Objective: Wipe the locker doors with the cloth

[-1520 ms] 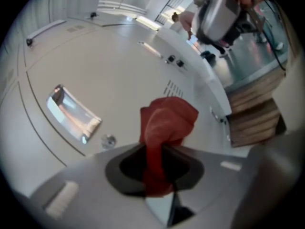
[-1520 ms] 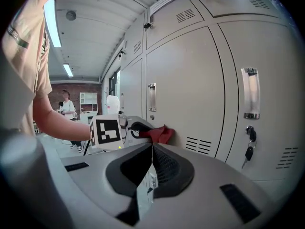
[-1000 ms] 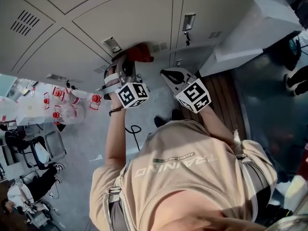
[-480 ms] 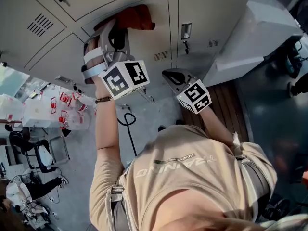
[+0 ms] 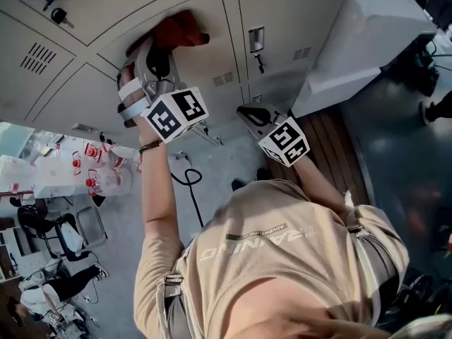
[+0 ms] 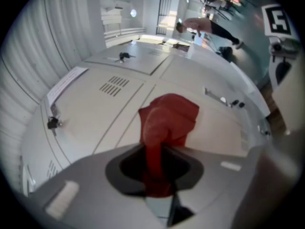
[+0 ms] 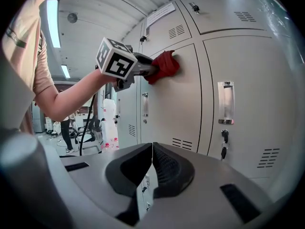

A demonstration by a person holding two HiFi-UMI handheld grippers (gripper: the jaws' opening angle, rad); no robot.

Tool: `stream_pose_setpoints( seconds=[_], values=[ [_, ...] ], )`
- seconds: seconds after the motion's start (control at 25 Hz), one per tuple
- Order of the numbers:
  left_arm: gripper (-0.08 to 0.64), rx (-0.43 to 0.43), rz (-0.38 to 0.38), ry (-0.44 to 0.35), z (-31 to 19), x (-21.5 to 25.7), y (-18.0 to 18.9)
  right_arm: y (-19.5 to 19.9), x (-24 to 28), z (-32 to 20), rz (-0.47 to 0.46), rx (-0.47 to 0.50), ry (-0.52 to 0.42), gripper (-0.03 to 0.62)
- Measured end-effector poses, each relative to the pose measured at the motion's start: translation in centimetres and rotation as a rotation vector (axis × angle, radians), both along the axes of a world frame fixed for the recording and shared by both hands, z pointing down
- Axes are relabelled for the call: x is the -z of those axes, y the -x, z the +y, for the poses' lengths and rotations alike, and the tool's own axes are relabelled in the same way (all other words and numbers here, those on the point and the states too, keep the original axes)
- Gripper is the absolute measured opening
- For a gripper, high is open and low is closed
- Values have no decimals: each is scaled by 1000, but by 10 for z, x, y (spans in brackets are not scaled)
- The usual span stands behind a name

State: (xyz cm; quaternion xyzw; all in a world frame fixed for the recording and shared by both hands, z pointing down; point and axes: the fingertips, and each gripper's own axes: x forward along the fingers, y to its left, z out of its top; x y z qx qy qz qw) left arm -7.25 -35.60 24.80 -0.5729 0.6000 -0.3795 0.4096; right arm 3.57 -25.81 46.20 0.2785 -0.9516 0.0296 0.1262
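Pressing a crumpled red fabric cloth [image 6: 169,116] to a beige metal locker door [image 6: 214,142], the person's left gripper [image 6: 155,159] is clamped on a narrow, pinched tail of the material. This tail runs straight down between the dark pads at lower centre of the left gripper view. Beyond the jaws the cloth swells into a loose, matte wad, deep red, creased into soft folds and broader at its far end.

In the right gripper view the wad sits at upper centre of the frame, near the door's upper left corner and just beside the vertical seam with the neighbouring door. It appears to touch the panel, though the contact itself is hidden behind the folds. In the head view the cloth lies at upper left of centre, above the left gripper's black-and-white marker cube [image 5: 176,113].

The right gripper [image 7: 152,163], at lower centre of its own view, has its ribbed pads shut together with nothing between them. In the head view it hangs at mid-frame, to the right of and below the left one, well apart from the cloth.

Louvred vent slots [image 7: 181,143] mark the foot of the same door. A silver recessed handle [image 7: 225,103] is set into the next door, at right of frame.
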Motion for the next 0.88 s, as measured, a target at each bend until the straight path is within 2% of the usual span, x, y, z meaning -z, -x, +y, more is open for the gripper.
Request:
stream_pose_setpoints(
  seconds=[0.2, 0.48, 0.68, 0.88],
  values=[
    [71, -13, -11, 134, -4, -78, -6, -2, -12, 1, 7, 0, 31, 15],
    [72, -20, 20, 378, -5, -200, -8, -4, -23, -1, 20, 2, 53, 15],
    [77, -3, 45, 599, -4, -299, -4, -8, -28, -3, 29, -12, 65, 15],
    [80, 2, 52, 744, -1, -365, 1, -17, -32, -3, 47, -39, 72, 15]
  ],
)
